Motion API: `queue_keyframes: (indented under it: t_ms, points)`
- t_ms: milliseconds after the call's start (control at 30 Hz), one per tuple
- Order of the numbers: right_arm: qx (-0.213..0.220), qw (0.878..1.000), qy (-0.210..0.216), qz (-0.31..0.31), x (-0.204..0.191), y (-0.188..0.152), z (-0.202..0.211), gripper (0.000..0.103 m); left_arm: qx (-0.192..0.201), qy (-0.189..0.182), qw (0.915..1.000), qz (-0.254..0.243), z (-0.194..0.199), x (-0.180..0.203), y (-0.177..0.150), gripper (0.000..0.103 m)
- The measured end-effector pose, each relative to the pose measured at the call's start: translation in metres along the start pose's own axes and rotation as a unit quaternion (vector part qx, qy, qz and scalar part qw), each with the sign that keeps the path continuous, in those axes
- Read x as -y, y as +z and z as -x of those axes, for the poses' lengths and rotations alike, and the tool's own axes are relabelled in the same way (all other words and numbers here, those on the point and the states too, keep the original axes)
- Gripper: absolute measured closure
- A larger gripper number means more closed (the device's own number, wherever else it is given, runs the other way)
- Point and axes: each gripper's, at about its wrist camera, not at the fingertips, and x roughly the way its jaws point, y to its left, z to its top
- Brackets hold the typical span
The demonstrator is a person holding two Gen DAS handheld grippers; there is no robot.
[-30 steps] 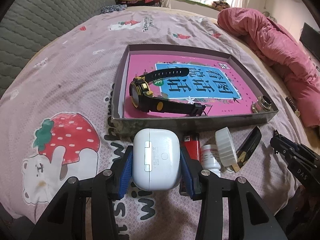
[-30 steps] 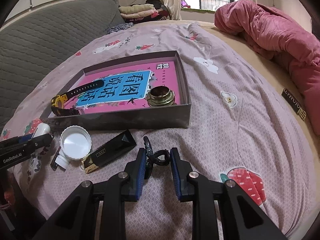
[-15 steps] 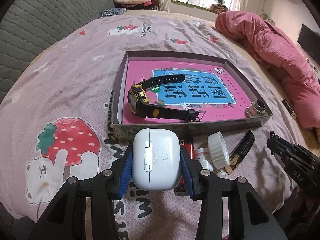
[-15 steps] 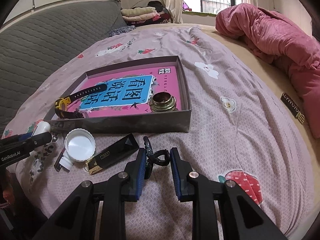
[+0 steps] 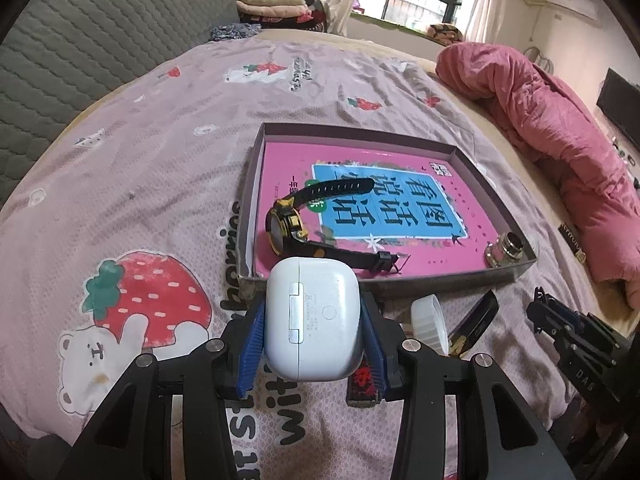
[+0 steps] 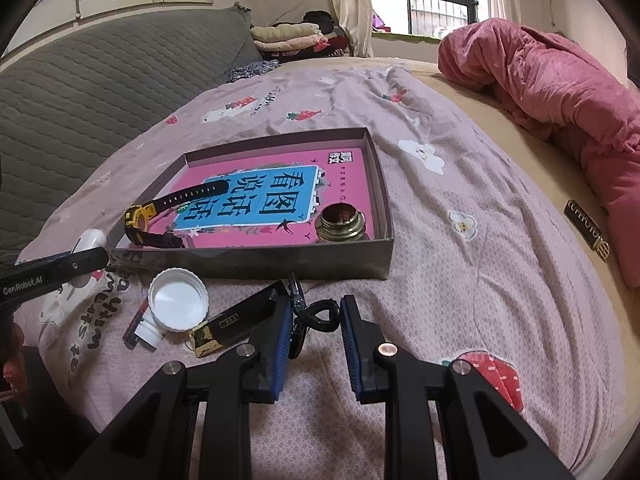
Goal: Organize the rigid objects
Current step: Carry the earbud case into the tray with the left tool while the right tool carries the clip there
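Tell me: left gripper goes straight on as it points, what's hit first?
Likely the tray's near wall, just ahead of the earbud case held by the left gripper; beyond it, the watch. Depth unclear.

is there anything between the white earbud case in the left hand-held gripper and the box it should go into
Only the box's near wall. The white earbud case sits clamped in the left hand-held gripper just short of it, and the black and yellow watch lies right behind that wall.

Home bedroom: bed [image 6: 500,248], folded clothes [image 6: 286,36].
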Motion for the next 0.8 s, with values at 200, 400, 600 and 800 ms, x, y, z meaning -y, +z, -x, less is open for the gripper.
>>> queue_keyframes:
  t_ms: [200, 400, 600, 800]
  points:
    - [0.002, 1.0, 0.004, 0.003, -0.005, 0.002, 0.001, 0.078, 0.006, -0.007, 1.0, -0.001, 0.002, 0.003, 0.005, 0.057]
    - [0.006, 1.0, 0.007, 0.001, -0.008, 0.008, 0.003, 0.078, 0.008, -0.011, 0.9999, 0.001, 0.002, 0.005, 0.009, 0.057]
    - [0.013, 1.0, 0.007, 0.001, -0.011, 0.016, 0.003, 0.078, 0.009, -0.011, 0.9999, 0.0, 0.003, 0.006, 0.01, 0.057]
    - [0.023, 1.0, 0.011, 0.003, -0.013, 0.028, 0.003, 0.078, 0.014, -0.015, 0.9998, -0.002, 0.002, 0.011, 0.017, 0.057]
